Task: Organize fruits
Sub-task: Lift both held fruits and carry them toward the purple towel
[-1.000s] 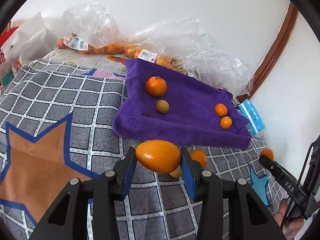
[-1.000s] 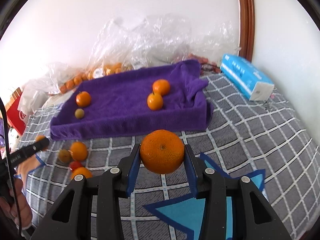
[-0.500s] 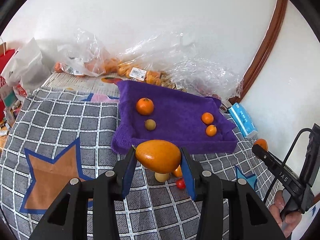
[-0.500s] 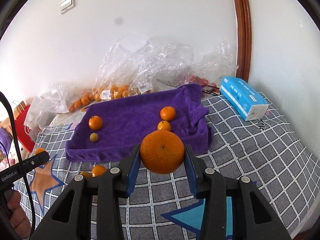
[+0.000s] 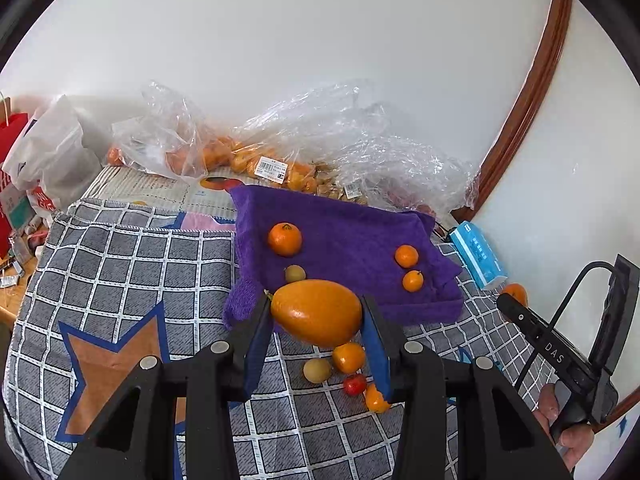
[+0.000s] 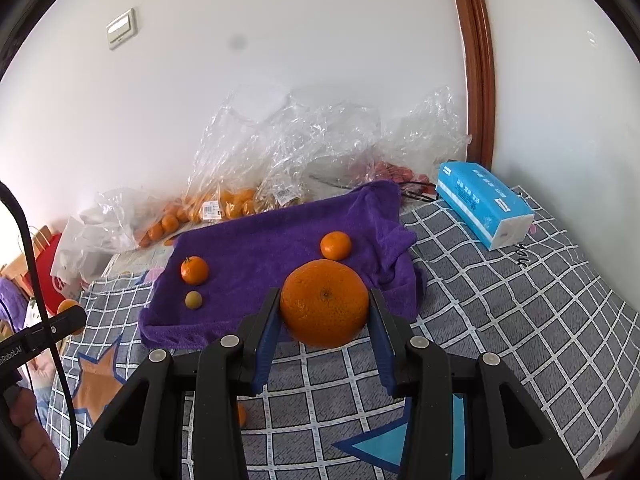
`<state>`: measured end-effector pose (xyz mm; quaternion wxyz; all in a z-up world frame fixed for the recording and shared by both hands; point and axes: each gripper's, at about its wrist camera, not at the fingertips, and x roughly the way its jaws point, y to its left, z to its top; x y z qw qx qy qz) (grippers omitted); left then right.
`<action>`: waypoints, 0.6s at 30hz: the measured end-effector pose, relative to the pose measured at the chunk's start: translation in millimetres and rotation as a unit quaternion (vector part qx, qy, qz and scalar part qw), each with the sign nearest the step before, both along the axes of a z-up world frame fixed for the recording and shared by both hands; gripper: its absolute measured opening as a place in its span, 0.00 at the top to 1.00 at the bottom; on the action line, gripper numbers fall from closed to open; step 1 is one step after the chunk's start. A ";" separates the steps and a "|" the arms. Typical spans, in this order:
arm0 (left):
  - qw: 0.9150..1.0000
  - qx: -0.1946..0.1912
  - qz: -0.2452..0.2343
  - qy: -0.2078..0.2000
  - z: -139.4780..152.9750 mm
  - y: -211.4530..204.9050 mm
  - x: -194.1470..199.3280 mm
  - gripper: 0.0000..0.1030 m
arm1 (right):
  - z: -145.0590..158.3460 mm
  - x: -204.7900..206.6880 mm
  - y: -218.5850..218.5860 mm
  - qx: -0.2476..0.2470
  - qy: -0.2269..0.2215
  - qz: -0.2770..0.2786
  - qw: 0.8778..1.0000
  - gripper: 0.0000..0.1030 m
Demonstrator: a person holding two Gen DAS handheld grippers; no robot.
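Fruit sits clamped in both your grippers, oval mango (image 5: 316, 311) left (image 5: 316, 320), orange (image 6: 324, 303) right (image 6: 324, 316), with purple towel (image 6: 256, 248) just ahead below both.

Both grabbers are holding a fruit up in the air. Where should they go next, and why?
Probably forward and down onto the purple towel. The left gripper is shut on an oval orange fruit, the right gripper on a round orange, and four fruits already lie on that towel, with bare space between them.
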<state>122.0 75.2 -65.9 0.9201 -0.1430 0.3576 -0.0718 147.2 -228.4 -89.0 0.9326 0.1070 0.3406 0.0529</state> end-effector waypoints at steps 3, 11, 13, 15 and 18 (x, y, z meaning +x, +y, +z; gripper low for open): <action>1.000 -0.002 -0.002 0.000 0.9 0.3 1.8 0.60 | 1.4 1.4 0.4 -0.001 -0.001 -0.002 1.000 0.59; 1.000 -0.005 -0.008 0.004 -0.9 -1.7 7.9 0.60 | 0.9 5.2 2.1 -0.002 0.000 -0.004 1.000 0.59; 1.000 -0.005 -0.009 0.005 -1.2 -1.9 9.4 0.60 | 0.8 7.0 2.7 -0.003 0.000 -0.005 1.000 0.59; 1.000 -0.006 -0.011 0.005 -1.1 -2.0 11.1 0.60 | 0.5 8.7 3.3 -0.004 0.000 -0.005 1.000 0.59; 1.000 -0.007 -0.012 0.005 -1.2 -1.6 13.3 0.60 | 0.6 10.3 5.0 -0.006 -0.001 -0.005 1.000 0.59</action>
